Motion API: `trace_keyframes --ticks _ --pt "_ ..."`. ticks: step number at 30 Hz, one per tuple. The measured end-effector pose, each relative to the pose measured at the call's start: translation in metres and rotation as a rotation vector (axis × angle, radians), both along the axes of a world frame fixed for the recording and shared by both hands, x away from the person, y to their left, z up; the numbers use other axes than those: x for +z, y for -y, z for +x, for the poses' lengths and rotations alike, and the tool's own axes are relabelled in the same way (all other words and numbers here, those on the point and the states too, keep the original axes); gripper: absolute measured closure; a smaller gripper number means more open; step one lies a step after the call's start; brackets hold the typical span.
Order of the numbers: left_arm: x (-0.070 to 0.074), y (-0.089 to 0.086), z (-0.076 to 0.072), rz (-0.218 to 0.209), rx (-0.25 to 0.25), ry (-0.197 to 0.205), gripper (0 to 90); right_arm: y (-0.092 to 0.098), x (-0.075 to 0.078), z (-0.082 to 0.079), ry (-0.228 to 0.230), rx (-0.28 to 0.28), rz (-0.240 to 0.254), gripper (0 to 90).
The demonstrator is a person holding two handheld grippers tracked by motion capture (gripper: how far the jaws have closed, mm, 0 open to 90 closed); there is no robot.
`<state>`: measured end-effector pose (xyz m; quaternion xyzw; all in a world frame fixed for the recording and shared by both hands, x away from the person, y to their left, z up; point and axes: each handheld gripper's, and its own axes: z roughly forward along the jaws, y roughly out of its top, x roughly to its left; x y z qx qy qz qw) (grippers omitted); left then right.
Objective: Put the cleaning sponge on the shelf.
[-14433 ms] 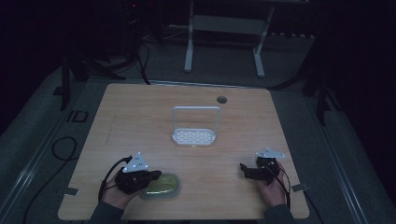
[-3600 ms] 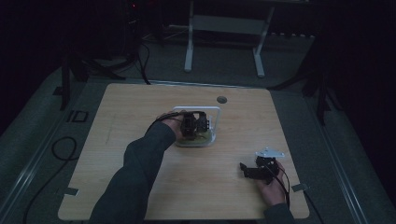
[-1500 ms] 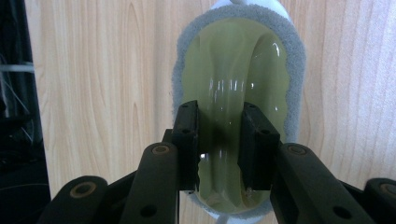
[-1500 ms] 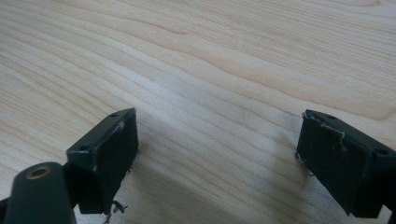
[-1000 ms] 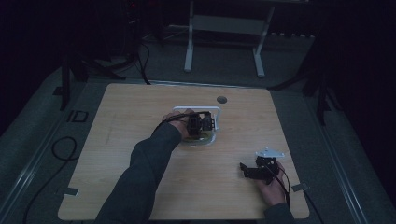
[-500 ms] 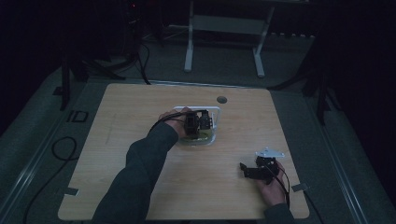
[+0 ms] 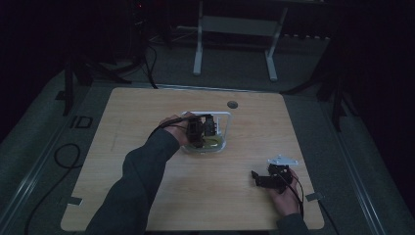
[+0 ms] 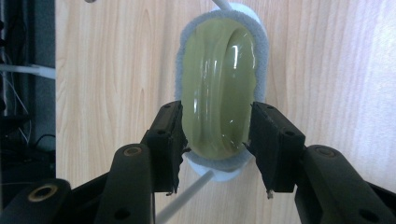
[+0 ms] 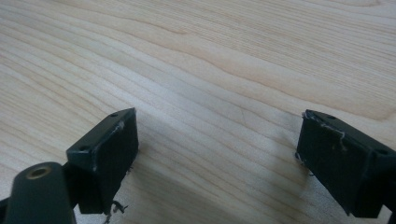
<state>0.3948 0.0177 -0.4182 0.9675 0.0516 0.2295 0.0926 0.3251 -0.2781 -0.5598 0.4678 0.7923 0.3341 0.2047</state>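
An olive-green oval pad with a grey fuzzy rim sits between my left gripper's jaws, which press on its two long sides. Under it lie white wire bars and the wooden tabletop. In the high view my left gripper reaches into the white wire rack at the table's middle, and the pad shows as a yellowish patch inside. My right gripper rests at the front right, and its jaws stand wide open over bare wood.
The wooden table has a small round grommet near its far edge. A white metal stand is on the floor behind. Cables lie on the floor at the left.
Since the earliest frame my left gripper has carried the pad from the front left into the rack. Over the last second it barely moved. The right gripper stayed put.
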Motion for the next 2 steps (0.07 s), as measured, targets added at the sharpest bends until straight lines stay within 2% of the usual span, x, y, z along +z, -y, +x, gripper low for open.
trace_keyframes --ticks 1,2 --pt "0.0 0.0 0.0 0.0 0.0 0.0 54.7 0.0 0.0 0.0 0.0 0.0 0.0 12.3" --pt "0.005 -0.005 -0.0054 -0.026 0.004 0.006 54.7 0.0 0.0 0.0 0.0 0.0 0.0 12.3"
